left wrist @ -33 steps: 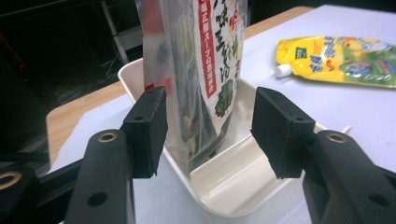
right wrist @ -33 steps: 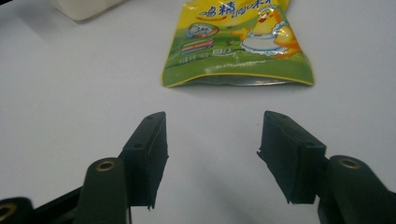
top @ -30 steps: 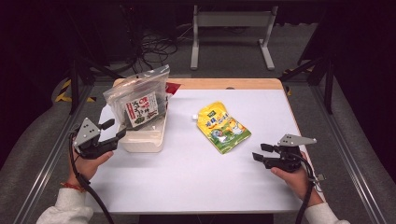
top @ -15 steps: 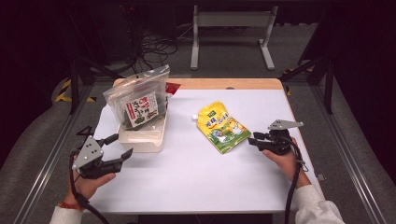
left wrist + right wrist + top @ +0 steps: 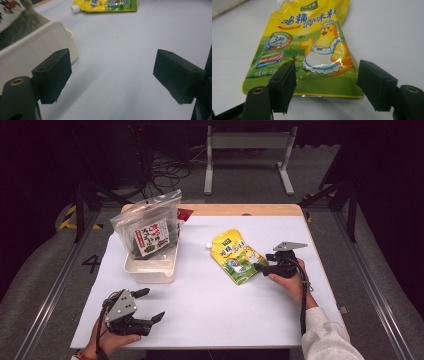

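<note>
A: Nearest us, at about seven o'clock on the white table [image 5: 210,315], the left gripper [image 5: 150,305] sits low with its jaws spread wide. They've just been opening, with only bare tabletop between them.

B: And the right gripper [image 5: 260,268]?

A: At three o'clock, pointing toward nine. Its jaws have just been opening too and stand well apart at the bottom edge of the yellow pouch [image 5: 309,47], gripping nothing.

B: So the pouch lies flat?

A: Flat near the table's middle, white cap toward eleven o'clock. Farther back, at ten o'clock, the white tray [image 5: 150,270] holds a clear snack bag [image 5: 147,227] leaning upright.
</note>
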